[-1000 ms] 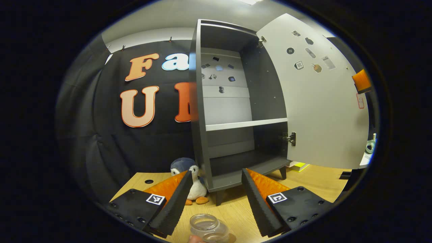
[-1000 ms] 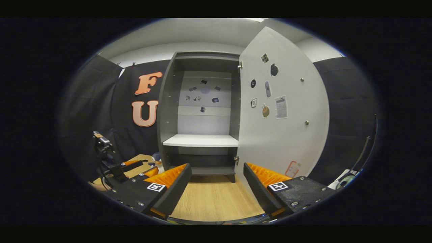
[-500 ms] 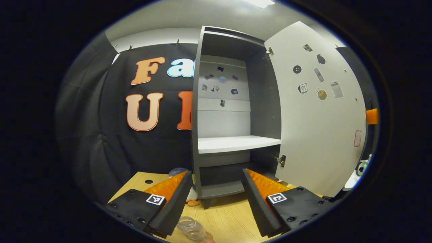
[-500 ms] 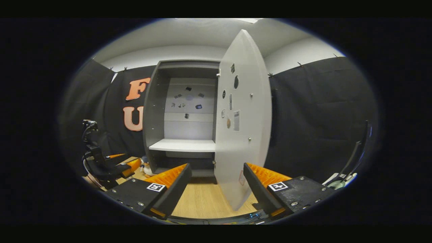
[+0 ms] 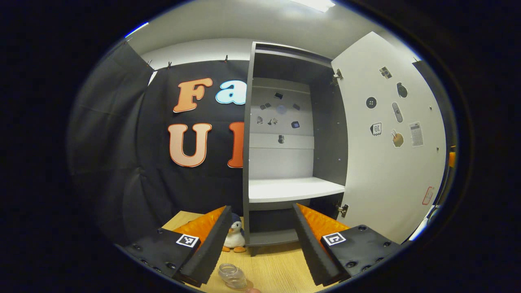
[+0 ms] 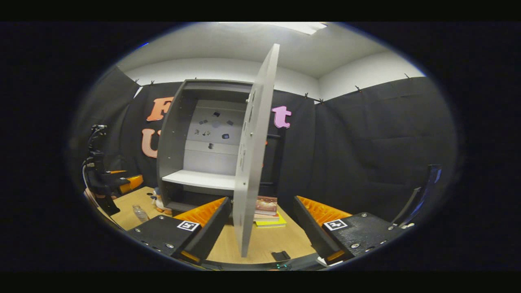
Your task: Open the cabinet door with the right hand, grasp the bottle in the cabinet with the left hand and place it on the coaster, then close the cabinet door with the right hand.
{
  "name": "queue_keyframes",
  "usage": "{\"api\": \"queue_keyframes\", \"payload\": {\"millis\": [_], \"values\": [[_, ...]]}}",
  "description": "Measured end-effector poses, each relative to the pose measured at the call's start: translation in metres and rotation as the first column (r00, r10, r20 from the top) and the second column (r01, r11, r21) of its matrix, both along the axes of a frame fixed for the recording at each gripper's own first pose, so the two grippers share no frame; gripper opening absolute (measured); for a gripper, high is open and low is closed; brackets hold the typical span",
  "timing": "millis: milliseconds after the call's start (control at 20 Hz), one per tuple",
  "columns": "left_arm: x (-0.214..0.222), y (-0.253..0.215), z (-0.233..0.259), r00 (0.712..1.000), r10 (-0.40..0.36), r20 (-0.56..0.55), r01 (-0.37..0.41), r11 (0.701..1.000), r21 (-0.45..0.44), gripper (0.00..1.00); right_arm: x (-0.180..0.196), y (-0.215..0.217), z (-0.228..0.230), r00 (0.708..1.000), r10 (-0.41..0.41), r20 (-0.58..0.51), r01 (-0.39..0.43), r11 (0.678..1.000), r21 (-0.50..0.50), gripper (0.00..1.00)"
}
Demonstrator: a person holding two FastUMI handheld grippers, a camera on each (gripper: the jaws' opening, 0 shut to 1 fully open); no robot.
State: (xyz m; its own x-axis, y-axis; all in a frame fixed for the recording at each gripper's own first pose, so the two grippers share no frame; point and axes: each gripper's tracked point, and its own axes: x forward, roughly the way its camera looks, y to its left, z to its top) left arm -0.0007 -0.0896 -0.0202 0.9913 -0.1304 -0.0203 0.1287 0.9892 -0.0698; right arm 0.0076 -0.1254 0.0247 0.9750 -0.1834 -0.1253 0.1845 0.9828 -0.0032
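With its jaws spread wide and holding nothing, the left gripper (image 5: 258, 244) hangs over the wooden bench (image 5: 281, 270), and the clear bottle (image 5: 230, 276) stands on the bench just below and between its fingers, touched by neither; a coaster under it cannot be made out. Beyond the left finger a small plush penguin (image 5: 235, 237) sits on the bench beside the foot of the dark grey cabinet (image 5: 248, 134). The cabinet stands open, its white shelf (image 5: 293, 189) bare, small stickers on its pale back panel, and its white cabinet door (image 5: 390, 162) swung out to the right on its hinges, with stickers on its inner face. The right gripper (image 6: 262, 228) likewise has its jaws wide apart and grips nothing; the door's free edge (image 6: 254, 154) stands upright between its fingers, seen almost edge-on, and whether either finger touches it cannot be told. In the right gripper view a stack of books (image 6: 266, 209) lies on the bench behind the door, the bottle (image 6: 139, 212) stands far to the left near the penguin (image 6: 158, 200), and the left gripper (image 6: 122, 181) shows farther left still.
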Motion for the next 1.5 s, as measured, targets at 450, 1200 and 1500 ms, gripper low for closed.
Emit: {"api": "queue_keyframes", "payload": {"millis": [450,1200,1500], "values": [[-0.031,0.006,0.014,0.996,0.080,0.024,-0.080,0.997,0.002,0.95,0.012,-0.044,0.004,0.999,0.010,0.034,-0.011,0.999,0.031,0.94],[-0.046,0.023,0.028,0.989,0.140,0.046,-0.140,0.990,-0.004,0.95,0.040,0.000,0.018,0.966,0.229,0.123,-0.254,0.929,0.267,0.80],[-0.030,0.037,0.025,0.990,0.132,0.047,-0.132,0.991,-0.007,0.94,0.062,0.065,0.025,0.931,0.336,0.140,-0.363,0.876,0.316,0.87]]}}
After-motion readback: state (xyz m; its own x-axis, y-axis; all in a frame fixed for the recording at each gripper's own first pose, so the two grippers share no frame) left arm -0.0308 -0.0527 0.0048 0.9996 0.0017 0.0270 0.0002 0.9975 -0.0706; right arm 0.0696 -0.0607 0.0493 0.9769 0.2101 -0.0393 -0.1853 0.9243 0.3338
